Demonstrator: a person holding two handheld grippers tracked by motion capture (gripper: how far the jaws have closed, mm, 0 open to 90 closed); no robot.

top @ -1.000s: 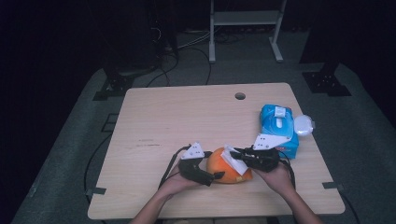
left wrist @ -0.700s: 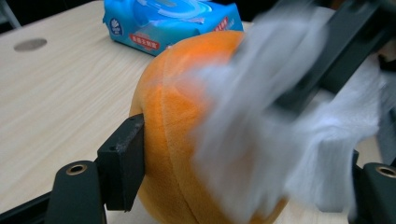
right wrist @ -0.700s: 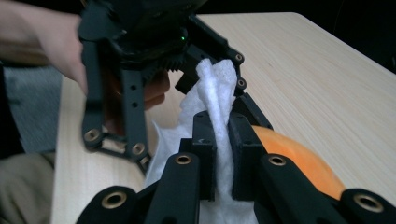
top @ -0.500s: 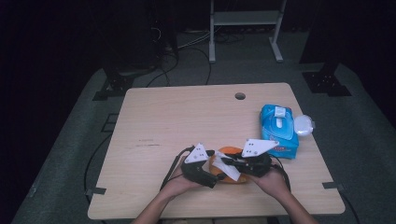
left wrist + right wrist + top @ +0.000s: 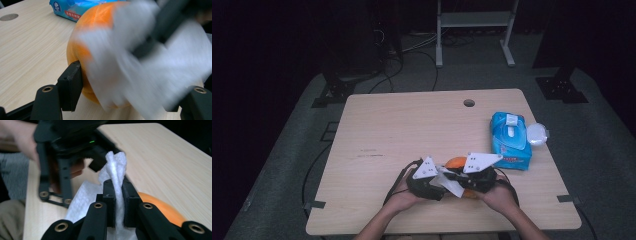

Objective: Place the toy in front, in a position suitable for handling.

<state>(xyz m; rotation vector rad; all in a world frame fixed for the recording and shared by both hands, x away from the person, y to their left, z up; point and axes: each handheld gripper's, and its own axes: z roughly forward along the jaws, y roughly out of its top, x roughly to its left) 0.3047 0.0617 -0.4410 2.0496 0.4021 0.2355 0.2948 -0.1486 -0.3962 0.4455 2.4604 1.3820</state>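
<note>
A round orange fruit [image 5: 456, 162] [image 5: 100, 20] rests on the wooden table [image 5: 412, 125] near its front edge. My left gripper [image 5: 438, 189] [image 5: 132, 96] has just been closing with the fruit between its jaws; one pad [image 5: 72, 83] presses the fruit's side, the other is behind the wipe. My right gripper [image 5: 458, 181] [image 5: 119, 195] is shut on a white wipe [image 5: 116, 167] [image 5: 130, 75], which drapes over the fruit [image 5: 160, 206], blurred in the left gripper view. The two grippers face each other across the fruit.
A blue pack of wet wipes [image 5: 509, 142] [image 5: 70, 10] lies at the table's right side, with a small white round lid [image 5: 537, 133] beside it. A cable hole [image 5: 469, 103] sits near the far edge. Dark stands and cables surround the table.
The right gripper with the wipe has shifted left over the fruit toward the left gripper. The left hand stays put, and the grippers now overlap above the fruit.
</note>
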